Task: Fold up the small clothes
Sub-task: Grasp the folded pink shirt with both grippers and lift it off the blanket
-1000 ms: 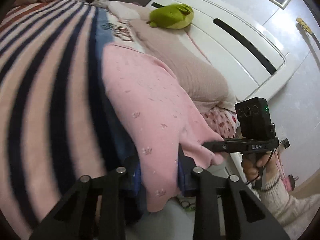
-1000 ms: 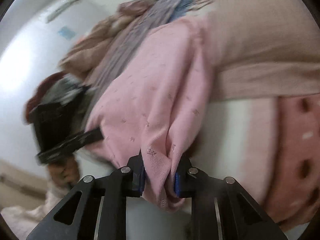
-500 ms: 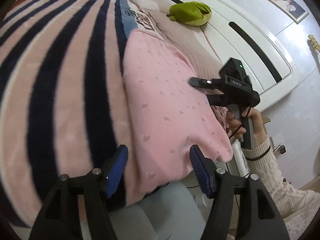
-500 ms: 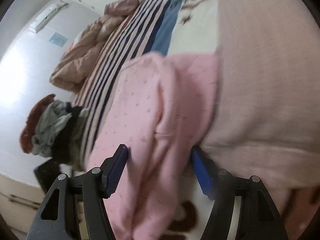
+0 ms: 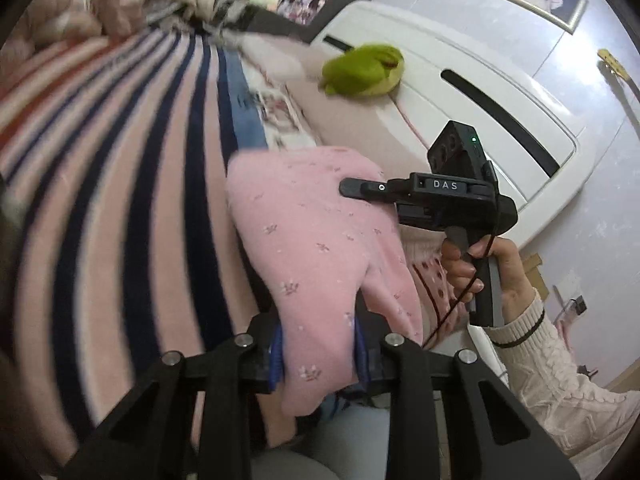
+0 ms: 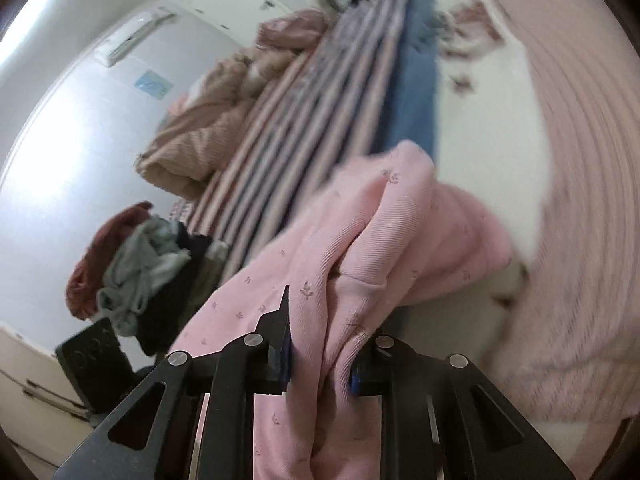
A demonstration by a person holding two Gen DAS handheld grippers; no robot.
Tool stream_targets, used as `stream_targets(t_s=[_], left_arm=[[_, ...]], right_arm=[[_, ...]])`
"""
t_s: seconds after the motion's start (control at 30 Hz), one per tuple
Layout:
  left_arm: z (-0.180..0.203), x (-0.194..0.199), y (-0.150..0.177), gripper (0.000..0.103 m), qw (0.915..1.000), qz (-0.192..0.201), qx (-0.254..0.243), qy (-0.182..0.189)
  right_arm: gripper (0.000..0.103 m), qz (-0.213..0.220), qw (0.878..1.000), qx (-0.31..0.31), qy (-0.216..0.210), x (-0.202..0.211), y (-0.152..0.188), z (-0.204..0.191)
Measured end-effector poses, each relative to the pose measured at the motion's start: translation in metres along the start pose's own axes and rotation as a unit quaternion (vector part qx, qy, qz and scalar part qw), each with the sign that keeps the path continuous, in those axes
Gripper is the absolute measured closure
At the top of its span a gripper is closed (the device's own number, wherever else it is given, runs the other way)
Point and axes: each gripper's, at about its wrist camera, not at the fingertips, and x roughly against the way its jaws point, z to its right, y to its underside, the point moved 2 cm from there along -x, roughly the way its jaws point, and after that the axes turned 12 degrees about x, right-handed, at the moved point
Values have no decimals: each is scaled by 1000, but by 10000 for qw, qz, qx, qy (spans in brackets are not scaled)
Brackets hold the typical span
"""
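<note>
A pink garment [image 5: 316,240] with tiny flower prints lies bunched on the bed near its edge. My left gripper [image 5: 318,356] is closing, and its blue pads pinch a thick fold of the garment's near edge. My right gripper [image 6: 320,356] is closing too, with a ribbed fold of the same pink garment [image 6: 360,240] squeezed between its pads. In the left wrist view the right gripper [image 5: 360,190] hovers over the far side of the garment, held by a hand [image 5: 480,264] in a cream knit sleeve.
The garment rests on a pink blanket with navy stripes [image 5: 120,200]. A green plush toy [image 5: 364,70] sits by the white headboard [image 5: 460,92]. A pile of clothes [image 6: 140,272] lies at the bed's far end, and a beige quilt [image 6: 192,152] beyond it.
Both grippers held the garment a second ago, stood open half a second ago, and have now closed on fresh folds of it. Both have risen, lifting the cloth.
</note>
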Motion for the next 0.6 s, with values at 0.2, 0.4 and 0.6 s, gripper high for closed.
stream_targets(t_s=[0.2,0.4,0.6], left_arm=[[28,87,-47,79,9958,703,-491,-315],[40,191,-80,78,9834,1480,-719,-764],[17,301,-94,78,9677,2162,-365,-1244]], right_arm=[[88,411,9971,603,-218,9,-67,-78],[88,878,9862,1285,-559,10,-127,-182],[88,887,9773,1614,-1043,-30,-168,-285]])
